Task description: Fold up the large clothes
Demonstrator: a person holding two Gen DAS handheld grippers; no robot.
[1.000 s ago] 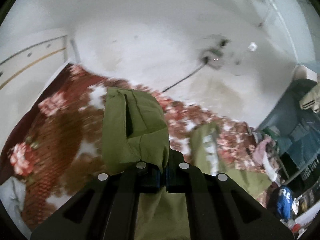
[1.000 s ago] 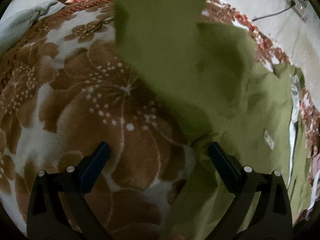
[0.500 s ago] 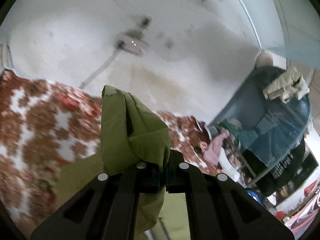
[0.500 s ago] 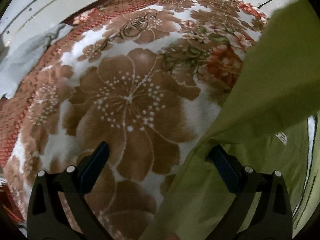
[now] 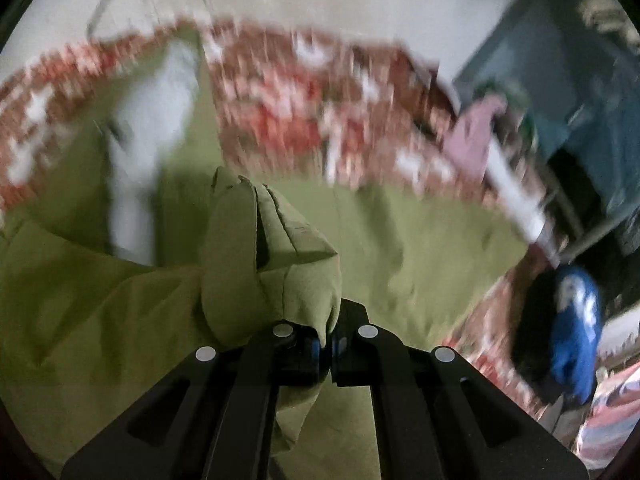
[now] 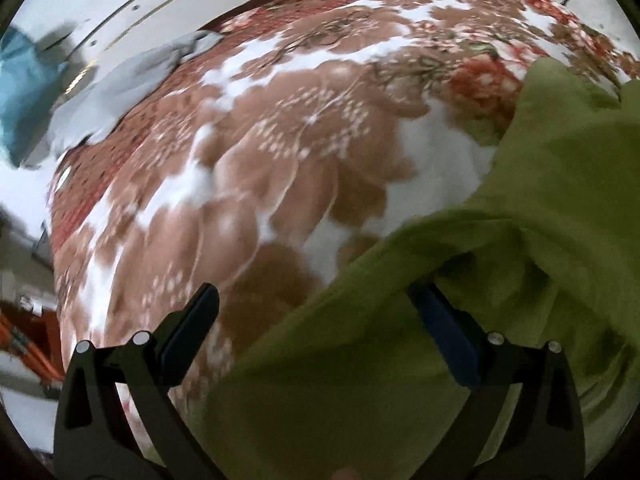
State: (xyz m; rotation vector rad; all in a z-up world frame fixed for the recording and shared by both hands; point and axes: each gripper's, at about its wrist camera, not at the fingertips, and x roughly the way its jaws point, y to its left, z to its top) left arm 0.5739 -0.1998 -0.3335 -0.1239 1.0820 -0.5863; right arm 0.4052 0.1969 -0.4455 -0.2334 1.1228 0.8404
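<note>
The left hand-held gripper (image 5: 325, 350) is clamped on a bunched fold of the green garment (image 5: 272, 264), which stands up just ahead of its pads. A second ago wall and floral blanket (image 5: 312, 92) filled the view beyond it; now the rest of the garment lies spread directly below and ahead, with the blanket only past it. The right hand-held gripper (image 6: 316, 320) has its jaws apart, gripping nothing. The garment (image 6: 540, 208) that earlier hung in front of it now lies draped over its right finger (image 6: 444, 336), blanket (image 6: 248, 184) to its left.
</note>
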